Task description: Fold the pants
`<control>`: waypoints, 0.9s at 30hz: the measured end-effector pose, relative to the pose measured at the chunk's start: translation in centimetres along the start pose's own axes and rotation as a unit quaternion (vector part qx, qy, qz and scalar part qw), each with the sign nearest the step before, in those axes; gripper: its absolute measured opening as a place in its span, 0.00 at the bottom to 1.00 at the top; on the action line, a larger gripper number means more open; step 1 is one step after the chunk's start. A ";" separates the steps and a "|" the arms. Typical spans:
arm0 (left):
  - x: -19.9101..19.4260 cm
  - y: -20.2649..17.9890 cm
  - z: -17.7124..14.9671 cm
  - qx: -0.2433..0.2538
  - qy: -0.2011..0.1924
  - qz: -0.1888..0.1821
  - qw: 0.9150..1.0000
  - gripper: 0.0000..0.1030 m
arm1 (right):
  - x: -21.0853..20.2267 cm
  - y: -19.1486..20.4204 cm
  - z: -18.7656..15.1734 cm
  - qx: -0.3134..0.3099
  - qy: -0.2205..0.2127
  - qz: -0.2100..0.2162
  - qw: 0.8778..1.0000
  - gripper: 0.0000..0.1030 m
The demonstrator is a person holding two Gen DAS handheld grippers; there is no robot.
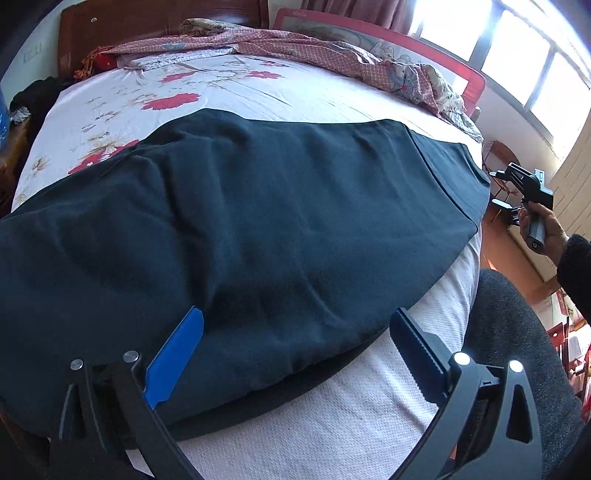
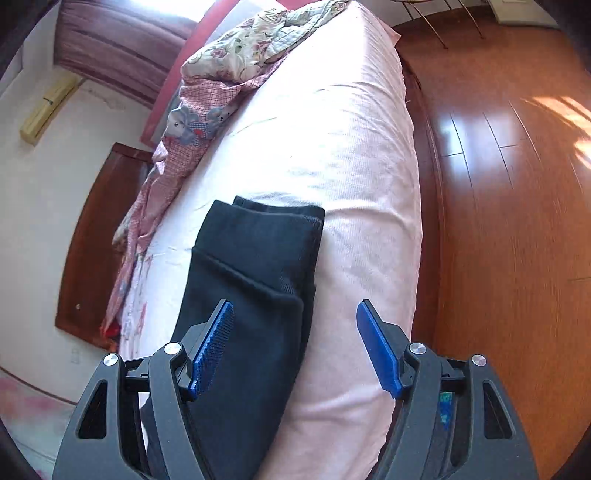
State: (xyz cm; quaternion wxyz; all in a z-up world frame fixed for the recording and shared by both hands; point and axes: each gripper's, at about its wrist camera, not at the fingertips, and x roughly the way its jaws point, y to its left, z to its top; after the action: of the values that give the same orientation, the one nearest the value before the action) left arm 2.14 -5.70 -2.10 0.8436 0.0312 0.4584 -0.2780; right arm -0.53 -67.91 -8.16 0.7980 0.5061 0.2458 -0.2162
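Dark navy pants (image 1: 258, 206) lie flat across the bed, stretching from left to right over the flowered sheet (image 1: 177, 99). My left gripper (image 1: 295, 354) hovers open over their near edge, its blue fingers (image 1: 175, 360) wide apart with nothing between them. Off the bed's right edge, a hand holds the right gripper (image 1: 496, 188). In the right wrist view the pants' banded end (image 2: 258, 236) lies in two layers on the pale cover (image 2: 351, 166). My right gripper (image 2: 295, 332) stands open above that end, its left finger over the cloth and nothing clamped.
A crumpled pink checked quilt (image 1: 332, 48) runs along the far side of the bed, by a red rail (image 1: 476, 85) and wooden headboard (image 1: 147, 22). The wood floor (image 2: 517, 184) lies past the bed's edge. A grey-clad leg (image 1: 517, 350) stands beside the bed.
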 end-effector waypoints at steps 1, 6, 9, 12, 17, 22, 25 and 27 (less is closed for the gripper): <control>0.1 -0.2 0.0 0.004 0.003 0.006 1.000 0.98 | 0.2 -0.5 0.6 0.002 -0.004 -0.005 1.000 0.67; 0.4 -0.6 0.0 0.015 0.012 0.024 1.000 0.98 | 1.3 -1.5 1.6 0.011 -0.006 0.030 0.999 0.51; 0.4 -0.7 0.0 0.019 0.014 0.029 0.999 0.98 | 1.4 -0.5 1.4 -0.024 -0.004 0.025 0.999 0.25; 0.4 -0.8 -0.1 0.023 0.016 0.034 0.999 0.98 | 1.1 -0.4 1.6 -0.016 -0.004 0.029 0.999 0.16; 0.3 -0.7 -0.1 0.019 0.014 0.029 0.999 0.98 | -0.8 2.6 1.6 -0.058 -0.024 0.023 0.998 0.14; -0.2 -0.2 0.1 0.000 0.008 0.012 1.000 0.98 | -3.7 9.8 0.2 -0.178 -0.037 0.028 0.983 0.14; -1.4 1.0 0.7 -0.036 -0.002 0.001 0.999 0.98 | -5.2 15.6 -2.8 -0.288 -0.035 0.027 0.957 0.14; -2.8 2.6 1.1 -0.082 -0.014 -0.009 0.996 0.98 | -6.2 19.5 -6.2 -0.367 -0.033 0.034 0.929 0.14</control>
State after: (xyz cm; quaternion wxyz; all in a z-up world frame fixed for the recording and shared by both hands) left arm 3.11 -2.59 0.24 0.8473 -0.0460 0.4678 -0.2472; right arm 5.05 -53.99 7.04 0.9425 0.1781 0.2645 -0.1001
